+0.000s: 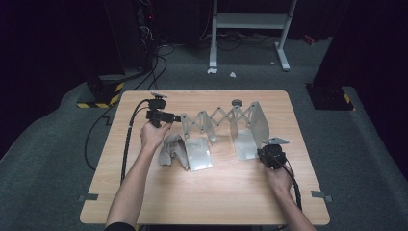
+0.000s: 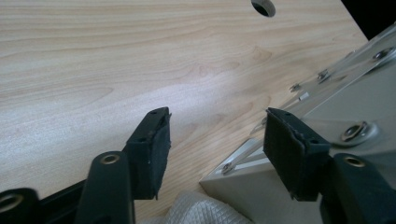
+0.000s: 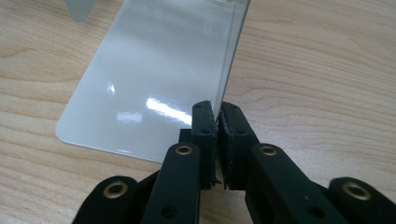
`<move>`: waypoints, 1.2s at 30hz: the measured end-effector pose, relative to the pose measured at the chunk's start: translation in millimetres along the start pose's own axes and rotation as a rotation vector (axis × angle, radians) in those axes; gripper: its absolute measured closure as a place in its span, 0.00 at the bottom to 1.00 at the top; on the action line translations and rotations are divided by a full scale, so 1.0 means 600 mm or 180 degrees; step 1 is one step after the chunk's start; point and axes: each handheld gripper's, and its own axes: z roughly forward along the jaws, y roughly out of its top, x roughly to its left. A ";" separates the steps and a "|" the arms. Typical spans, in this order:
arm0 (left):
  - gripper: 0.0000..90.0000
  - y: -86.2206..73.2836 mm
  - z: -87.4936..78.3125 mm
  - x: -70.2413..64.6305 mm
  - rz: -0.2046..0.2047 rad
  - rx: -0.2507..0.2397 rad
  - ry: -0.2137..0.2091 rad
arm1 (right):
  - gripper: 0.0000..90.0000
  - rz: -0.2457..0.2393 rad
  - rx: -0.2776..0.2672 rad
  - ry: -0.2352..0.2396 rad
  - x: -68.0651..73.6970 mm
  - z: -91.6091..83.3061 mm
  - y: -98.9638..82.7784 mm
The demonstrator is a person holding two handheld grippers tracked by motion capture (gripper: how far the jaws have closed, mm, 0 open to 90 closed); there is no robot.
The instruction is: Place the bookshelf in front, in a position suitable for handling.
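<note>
Right gripper point(image 3: 217, 140) jaws pinch the right plate edge of the expanding bookend point(image 1: 226, 126) on the counter point(image 1: 231, 192). Left gripper point(image 2: 215, 144) jaws half-wide by the left plate: seat squarely, then close.

- expanding rack point(image 1: 223, 120) stands across the table point(image 1: 231, 192), toward the far side
- cloth point(image 1: 169, 150) lies just in front of its left end, probably touching it

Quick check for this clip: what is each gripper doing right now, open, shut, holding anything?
Left gripper: open, jaws apart beside the left end plate of the expanding metal rack, not gripping it.
Right gripper: shut on the upright edge of the rack's right end plate.
</note>
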 end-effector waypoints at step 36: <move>0.50 -0.134 -0.054 -0.040 0.0093 0.0096 -0.0205 | 0.99 -0.0050 0.0176 0.0248 -0.012 0.059 0.091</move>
